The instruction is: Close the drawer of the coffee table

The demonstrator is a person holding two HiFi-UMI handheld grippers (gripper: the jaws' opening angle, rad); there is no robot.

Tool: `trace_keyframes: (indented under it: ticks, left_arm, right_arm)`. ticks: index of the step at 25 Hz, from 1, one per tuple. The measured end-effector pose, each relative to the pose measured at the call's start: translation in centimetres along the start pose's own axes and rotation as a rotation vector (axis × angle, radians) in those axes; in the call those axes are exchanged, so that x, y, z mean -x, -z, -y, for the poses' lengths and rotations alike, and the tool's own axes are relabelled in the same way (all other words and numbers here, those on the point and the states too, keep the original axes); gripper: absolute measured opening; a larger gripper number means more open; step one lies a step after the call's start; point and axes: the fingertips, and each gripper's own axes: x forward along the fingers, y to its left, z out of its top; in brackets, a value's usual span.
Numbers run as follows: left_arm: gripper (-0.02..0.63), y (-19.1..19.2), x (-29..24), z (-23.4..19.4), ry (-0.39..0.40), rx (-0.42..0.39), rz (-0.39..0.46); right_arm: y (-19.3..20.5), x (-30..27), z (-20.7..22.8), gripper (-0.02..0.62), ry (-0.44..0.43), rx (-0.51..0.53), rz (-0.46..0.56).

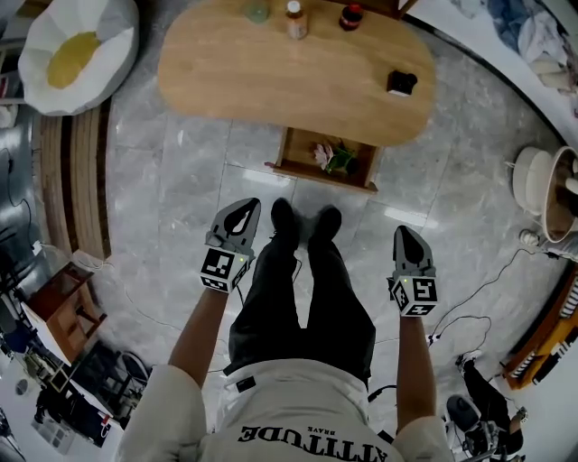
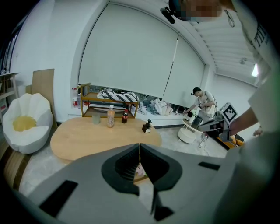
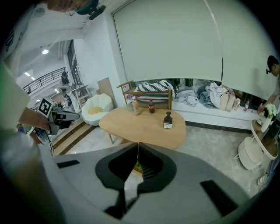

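Only one real word can be made out: "ATTITUDE", printed in big dark capitals across the pale shirt [image 1: 298, 411] worn by the person, seen upside down in the head view. A much smaller line of print is tucked right beside it, but it's too tiny to be read for sure.

Black-and-white square code patterns are carried on the left marker cube [image 1: 222, 269] and the right marker cube [image 1: 414, 294]; these are patterns only, not letters or digits.

Labels are worn by the bottles on the coffee table [image 1: 271, 81], namely the orange bottle [image 1: 296, 20], the red-capped bottle [image 1: 350, 16] and the dark pump bottle [image 1: 401, 83], but nothing on them can be read at this size.
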Motion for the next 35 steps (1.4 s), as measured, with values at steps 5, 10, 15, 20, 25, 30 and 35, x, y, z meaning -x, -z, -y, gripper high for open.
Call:
trace_keyframes:
  ticks: [5, 10, 15, 20, 25, 30, 35]
  left_arm:
    - [0.021, 2.6, -2.5, -0.7, 0.003, 0.001, -0.009]
    - [0.021, 5.9, -5.0, -1.7, -0.009, -0.001, -0.03]
    - [0.021, 8.2, -7.8, -1.8, -0.02, 0.015, -0.04]
    - [0.021, 10.6, -10.0, -2.1, -0.013, 0.002, -0.051]
    - [0.021, 14.1, -11.8, -2.7, -0.04, 0.024, -0.074]
    - [0.021, 18.1, -13.6, -3.6, -0.054, 0.039, -0.121]
    - [0.023, 22.0, -15.3, -4.0, -0.065, 0.073, -0.165]
  right_arm:
    - [2.6, -2.5, 0.9, 0.02, 0.006, -0.009, -0.027]
    - [5.7, -5.3, 1.4, 0.02, 0.017, -0.019, -0.058]
    - [8.5, -8.4, 1.9, 0.02, 0.011, -0.013, -0.086]
    - [10.9, -11.5, 2.0, 0.02, 0.005, 0.011, -0.111]
    - [14.0, -13.7, 2.6, 0.021, 0.022, 0.007, -0.143]
    - [17.1, -16.2, 2.5, 0.021, 0.04, -0.03, -0.166]
    - [20.3, -18.2, 2.1, 0.021, 0.046, -0.057, -0.205]
